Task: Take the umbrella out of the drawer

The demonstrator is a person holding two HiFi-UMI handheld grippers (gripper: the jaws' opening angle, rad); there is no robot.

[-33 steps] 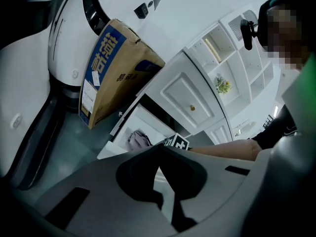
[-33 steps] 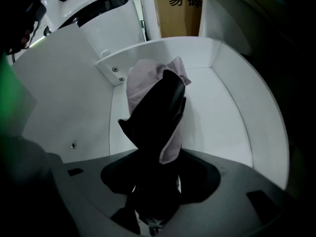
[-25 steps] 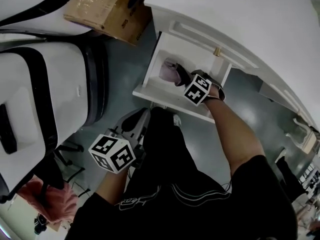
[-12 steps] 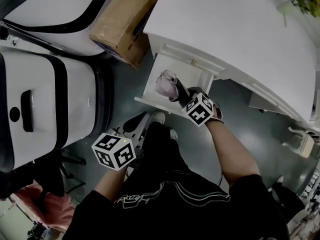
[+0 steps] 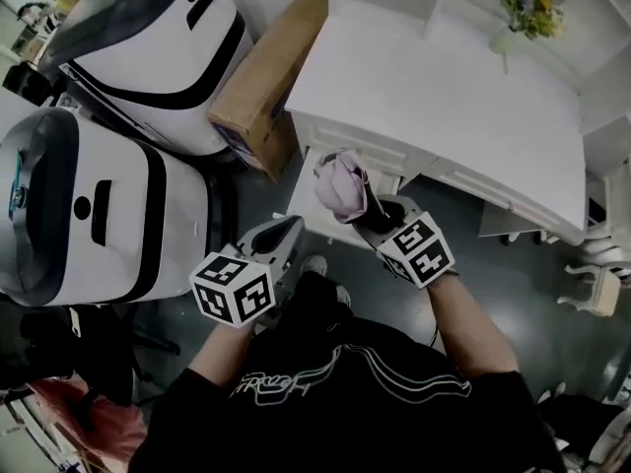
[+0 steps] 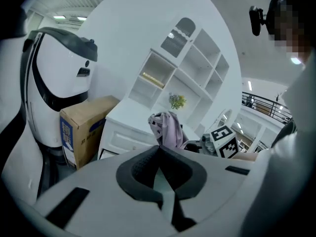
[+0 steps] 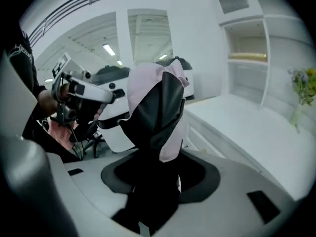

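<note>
A folded pink and black umbrella (image 5: 342, 187) is clamped between the jaws of the right hand-held gripper (image 5: 383, 220). From those jaws it is seen to project toward 10 o'clock in the head view. It is held out of the open drawer (image 5: 308, 193), which is glimpsed partly behind it under the edge of the white surface (image 5: 444, 97). The left hand-held gripper (image 5: 281, 236) is found at 8 o'clock from the umbrella, apart from it. Its jaws are brought together with nothing between them. A cardboard box (image 5: 261, 87) is stood on the floor at 10 o'clock from the drawer, just beside the surface. A small vase of flowers (image 5: 527, 13) is placed on the surface at its far 1 o'clock corner.
</note>
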